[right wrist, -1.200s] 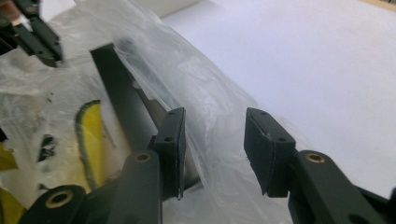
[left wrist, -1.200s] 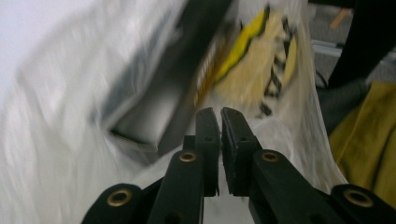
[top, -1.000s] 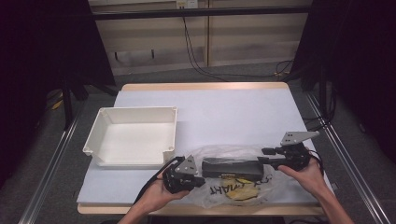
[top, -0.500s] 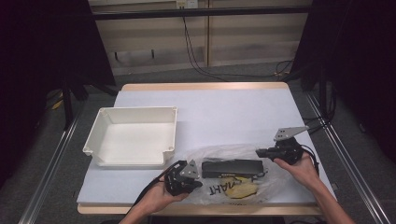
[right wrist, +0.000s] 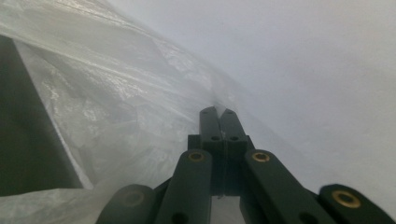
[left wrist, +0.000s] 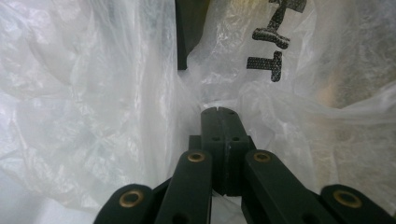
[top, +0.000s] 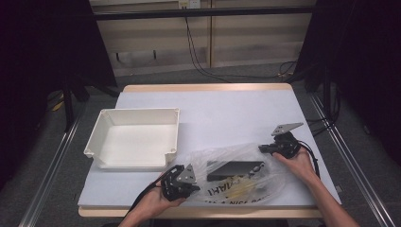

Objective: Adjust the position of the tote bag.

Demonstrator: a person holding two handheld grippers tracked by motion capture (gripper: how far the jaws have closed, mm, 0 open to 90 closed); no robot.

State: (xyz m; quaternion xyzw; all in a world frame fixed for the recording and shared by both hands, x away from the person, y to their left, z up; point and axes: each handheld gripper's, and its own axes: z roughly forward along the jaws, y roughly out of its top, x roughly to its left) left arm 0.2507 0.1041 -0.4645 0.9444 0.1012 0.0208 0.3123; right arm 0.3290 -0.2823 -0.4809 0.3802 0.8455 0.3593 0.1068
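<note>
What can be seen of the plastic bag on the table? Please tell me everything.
The plastic bag is thin, clear and crumpled, with black printed letters on its near side. It lies flat on the table's near edge, right of the white tray. Inside lie a flat dark rectangular object and something pale yellow. The left gripper pinches its film at the left end, and the right gripper pinches its right edge.

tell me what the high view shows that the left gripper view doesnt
High view alone: the white tray left of the bag, the grey table top, both hands, and the right gripper at the bag's right edge.

Left gripper view alone: the left gripper up close, jaws shut on a pinch of film.

Both: the clear plastic bag, its black lettering, and the dark flat object inside.
</note>
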